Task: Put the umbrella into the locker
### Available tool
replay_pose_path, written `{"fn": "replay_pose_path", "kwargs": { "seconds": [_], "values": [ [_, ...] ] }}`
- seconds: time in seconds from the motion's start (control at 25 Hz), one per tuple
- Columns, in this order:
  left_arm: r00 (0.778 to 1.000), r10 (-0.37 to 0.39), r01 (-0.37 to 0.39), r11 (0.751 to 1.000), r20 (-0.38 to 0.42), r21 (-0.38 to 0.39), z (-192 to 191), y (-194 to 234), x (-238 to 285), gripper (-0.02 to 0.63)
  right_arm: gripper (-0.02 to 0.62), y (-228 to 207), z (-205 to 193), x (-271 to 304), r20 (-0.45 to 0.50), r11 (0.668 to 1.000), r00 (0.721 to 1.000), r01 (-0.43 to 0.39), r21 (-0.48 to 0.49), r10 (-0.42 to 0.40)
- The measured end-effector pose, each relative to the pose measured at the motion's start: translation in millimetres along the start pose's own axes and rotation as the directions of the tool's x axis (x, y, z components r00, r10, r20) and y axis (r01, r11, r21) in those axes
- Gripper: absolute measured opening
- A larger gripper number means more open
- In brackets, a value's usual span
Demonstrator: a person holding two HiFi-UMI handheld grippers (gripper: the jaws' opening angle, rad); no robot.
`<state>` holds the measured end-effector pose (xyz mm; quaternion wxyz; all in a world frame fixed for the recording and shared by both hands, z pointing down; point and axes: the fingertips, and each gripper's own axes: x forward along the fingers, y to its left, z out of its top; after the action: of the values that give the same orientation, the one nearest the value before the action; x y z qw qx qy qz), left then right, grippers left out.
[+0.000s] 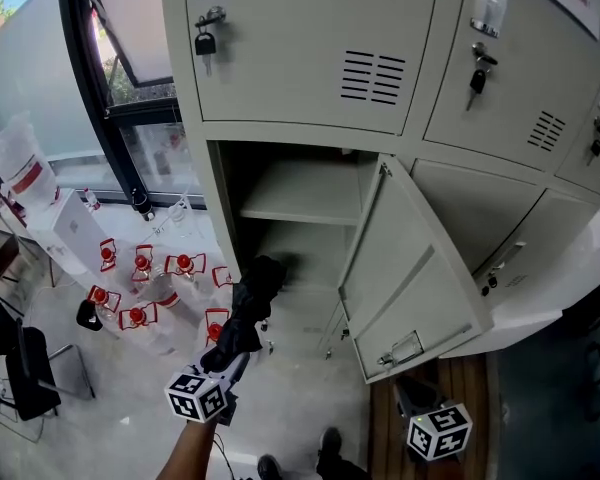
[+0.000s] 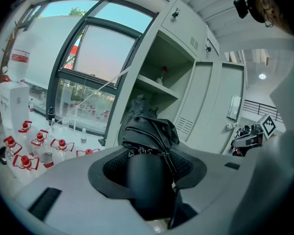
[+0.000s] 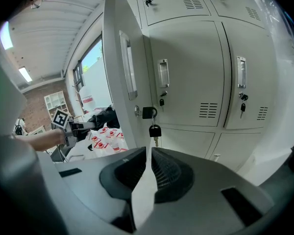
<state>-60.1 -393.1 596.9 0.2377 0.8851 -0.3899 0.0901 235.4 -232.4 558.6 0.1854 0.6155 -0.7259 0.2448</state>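
Note:
A folded black umbrella point(image 1: 252, 303) point(image 2: 150, 133) sticks out of my left gripper point(image 1: 234, 356) point(image 2: 149, 168), whose jaws are shut on its thick lower end. Its tip points at the open lower compartment of the locker point(image 1: 290, 243), just outside the opening. The locker door point(image 1: 410, 268) point(image 3: 118, 67) stands swung out to the right. My right gripper point(image 1: 413, 393) point(image 3: 148, 173) is low at the door's outer edge, with the thin white edge pinched between its nearly closed jaws. The left gripper view shows a shelf point(image 2: 159, 87) inside the locker.
Several red-capped bottles point(image 1: 140, 288) stand on the floor left of the locker, under the window. A black chair point(image 1: 20, 368) sits at far left. Closed locker doors with keys point(image 1: 477, 73) surround the open one. A padlock with a key point(image 3: 150, 115) hangs on the door.

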Motion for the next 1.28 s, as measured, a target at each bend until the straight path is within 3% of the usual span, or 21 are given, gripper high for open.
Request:
{"fn": "replay_pose_path", "kwargs": {
  "seconds": [0.56, 1.28],
  "values": [
    [0.999, 0.019, -0.021, 0.998, -0.034, -0.057, -8.5, 15.2, 28.5, 0.224, 0.046, -10.7, -9.4, 2.6, -0.031, 1.000, 0.999, 0.014, -0.003, -0.014],
    [1.000, 0.008, -0.009, 0.996, -0.007, -0.088, 0.3, 20.6, 68.4, 0.222, 0.046, -29.0, -6.5, 16.1, -0.064, 0.999, 0.998, 0.024, -0.024, -0.025]
  ]
}}
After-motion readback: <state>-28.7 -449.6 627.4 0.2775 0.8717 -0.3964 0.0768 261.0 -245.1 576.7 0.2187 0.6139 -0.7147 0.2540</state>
